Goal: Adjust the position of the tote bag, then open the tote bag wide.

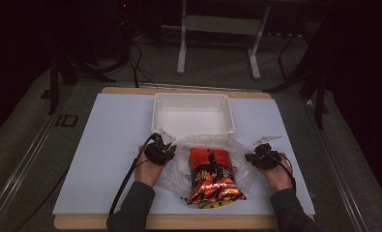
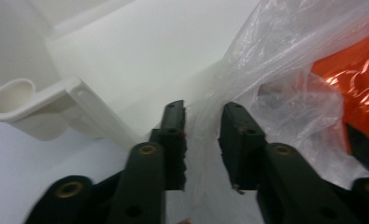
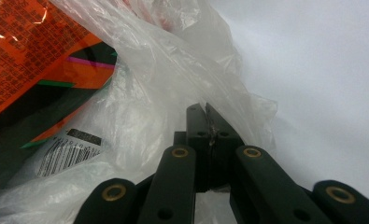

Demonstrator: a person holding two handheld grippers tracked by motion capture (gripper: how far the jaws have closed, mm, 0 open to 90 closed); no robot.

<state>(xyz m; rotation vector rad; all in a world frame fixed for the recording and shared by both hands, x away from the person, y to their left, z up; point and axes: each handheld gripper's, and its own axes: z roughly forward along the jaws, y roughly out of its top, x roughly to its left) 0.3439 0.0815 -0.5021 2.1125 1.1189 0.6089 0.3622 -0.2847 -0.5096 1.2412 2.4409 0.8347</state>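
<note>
At the bottom edge of the high view, the person's two sleeved forearms are coming up into frame, one on each side of the work, so that each hand is flanking the load rather than reaching across it. Between them, low in the centre, an orange snack bag [image 1: 213, 176] is lying on the white table [image 1: 106, 159], its lower end sticking out toward the person while its upper part is sitting inside a clear plastic bag [image 1: 183, 166]; the snack bag looks partly in or partly out.

At centre left, the left gripper [image 1: 162, 151] is standing against the plastic bag's left edge. In the left gripper view its jaws are standing apart with a fold of film [image 2: 205, 140] running up between them, the pads not pressing on it, so this side is not gripping and the film is lying slack here.

At centre right, the right gripper [image 1: 262, 158] is pinching the film's opposite edge: in the right gripper view the jaws are closed together on a thin pleat of plastic [image 3: 209, 122], probably to anchor the bag so it cannot slide.

Farther up the high view, just above the bag and touching its crumpled top, a white tray [image 1: 193, 99] is sitting open and empty, likely the destination or source.
</note>
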